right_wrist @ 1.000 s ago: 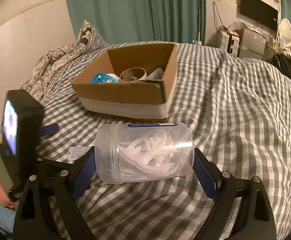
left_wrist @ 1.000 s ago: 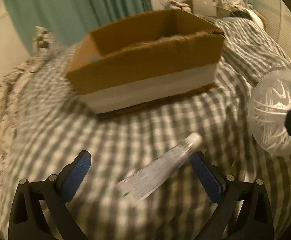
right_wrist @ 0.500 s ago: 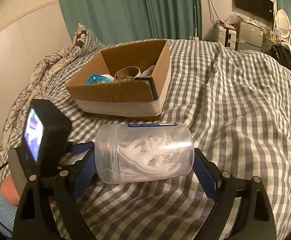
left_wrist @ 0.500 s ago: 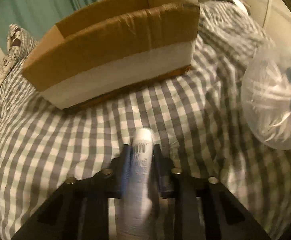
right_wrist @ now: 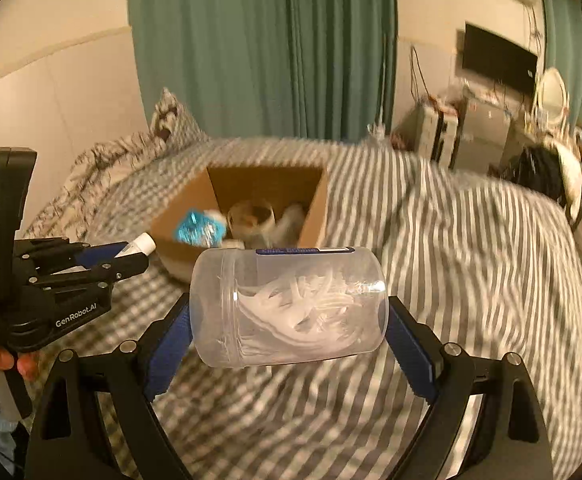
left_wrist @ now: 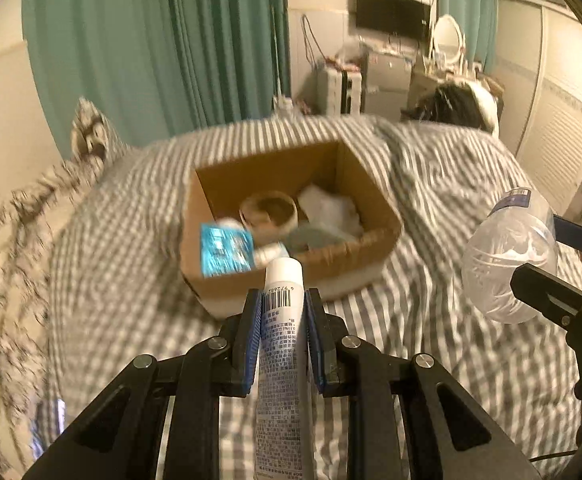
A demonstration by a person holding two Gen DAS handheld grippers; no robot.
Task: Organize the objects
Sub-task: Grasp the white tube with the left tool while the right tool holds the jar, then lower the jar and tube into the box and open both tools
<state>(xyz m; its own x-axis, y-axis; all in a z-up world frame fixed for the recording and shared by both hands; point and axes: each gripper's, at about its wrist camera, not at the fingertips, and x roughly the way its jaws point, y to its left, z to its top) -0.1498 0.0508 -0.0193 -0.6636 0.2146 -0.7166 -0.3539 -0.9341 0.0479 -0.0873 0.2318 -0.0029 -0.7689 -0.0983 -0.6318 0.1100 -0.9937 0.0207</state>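
My left gripper (left_wrist: 282, 308) is shut on a white tube (left_wrist: 281, 344) with a barcode, held lifted above the checked bed cover, cap toward the cardboard box (left_wrist: 355, 256). The box holds a blue packet (left_wrist: 225, 250), a tape roll (left_wrist: 269, 210) and white items. My right gripper (right_wrist: 289, 324) is shut on a clear plastic jar (right_wrist: 291, 306) lying sideways with white pieces inside, held above the bed in front of the box (right_wrist: 315, 204). The jar (left_wrist: 509, 264) also shows at the right of the left wrist view. The left gripper with the tube (right_wrist: 137, 246) shows at the left of the right wrist view.
The checked bed cover (left_wrist: 431, 184) spreads all round the box. A patterned pillow (right_wrist: 167, 120) lies at the head by the teal curtains (right_wrist: 259, 48). A dresser, a TV and a dark bundle (left_wrist: 451, 108) stand beyond the bed's far right.
My left gripper closed on the tube that lay on the bed and lifted it; the box interior now shows from above. My right gripper rose with the jar still held.
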